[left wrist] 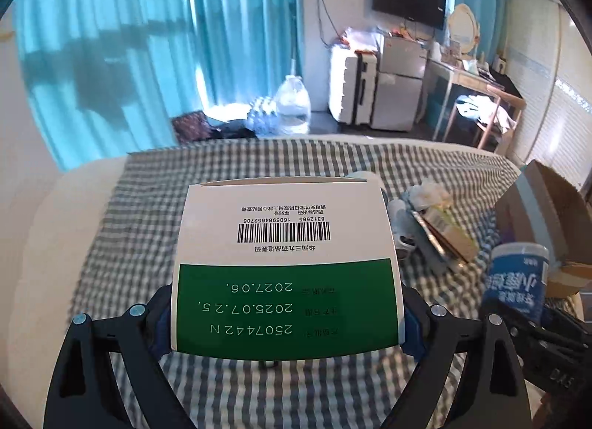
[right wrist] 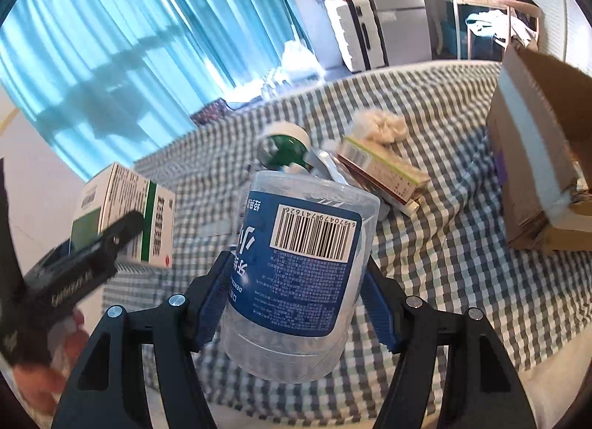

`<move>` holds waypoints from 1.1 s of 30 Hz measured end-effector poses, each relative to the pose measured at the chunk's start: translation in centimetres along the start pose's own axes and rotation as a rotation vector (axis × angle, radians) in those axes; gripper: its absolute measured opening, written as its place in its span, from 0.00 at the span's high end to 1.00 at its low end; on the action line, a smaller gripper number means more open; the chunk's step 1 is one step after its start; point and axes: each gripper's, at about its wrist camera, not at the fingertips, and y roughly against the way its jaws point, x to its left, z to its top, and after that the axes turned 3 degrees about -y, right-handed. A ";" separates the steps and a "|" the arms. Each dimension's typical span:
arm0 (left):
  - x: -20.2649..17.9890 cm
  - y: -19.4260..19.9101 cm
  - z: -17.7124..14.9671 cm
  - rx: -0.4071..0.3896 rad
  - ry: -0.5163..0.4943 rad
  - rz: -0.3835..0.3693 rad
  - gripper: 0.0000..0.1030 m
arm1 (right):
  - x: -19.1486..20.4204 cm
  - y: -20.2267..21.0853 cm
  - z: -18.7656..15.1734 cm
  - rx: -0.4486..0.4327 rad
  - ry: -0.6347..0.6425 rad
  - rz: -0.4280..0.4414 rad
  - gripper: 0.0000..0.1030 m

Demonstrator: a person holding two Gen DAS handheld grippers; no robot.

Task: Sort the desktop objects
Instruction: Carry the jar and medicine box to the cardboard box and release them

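My left gripper is shut on a white and green medicine box, its pads pressing both sides, held above the checked cloth. In the right wrist view that box shows at the left with the left gripper around it. My right gripper is shut on a clear plastic jar with a blue label and barcode, also lifted off the cloth. The left wrist view catches the jar at the right edge.
A grey-and-white checked cloth covers the surface. On it lie a tape roll, a flat medicine pack and a white fluffy wad. An open cardboard box stands at the right. A hand shows lower left.
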 end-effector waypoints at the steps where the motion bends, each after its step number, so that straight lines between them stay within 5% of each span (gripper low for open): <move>1: 0.1 0.9 -0.1 0.000 0.007 0.010 0.10 | 0.2 0.7 0.1 -0.010 0.008 0.004 0.36; 10: 0.0 8.9 -2.4 -0.057 0.039 0.057 0.10 | 2.3 8.1 -1.5 -0.105 0.073 0.044 0.36; 19: -2.4 12.0 -1.4 -0.084 0.045 0.052 0.10 | 2.0 13.7 -0.9 -0.163 0.139 0.037 0.36; 33: -13.4 11.9 2.6 -0.118 -0.090 -0.064 0.09 | -5.8 18.6 3.4 -0.240 0.077 -0.045 0.36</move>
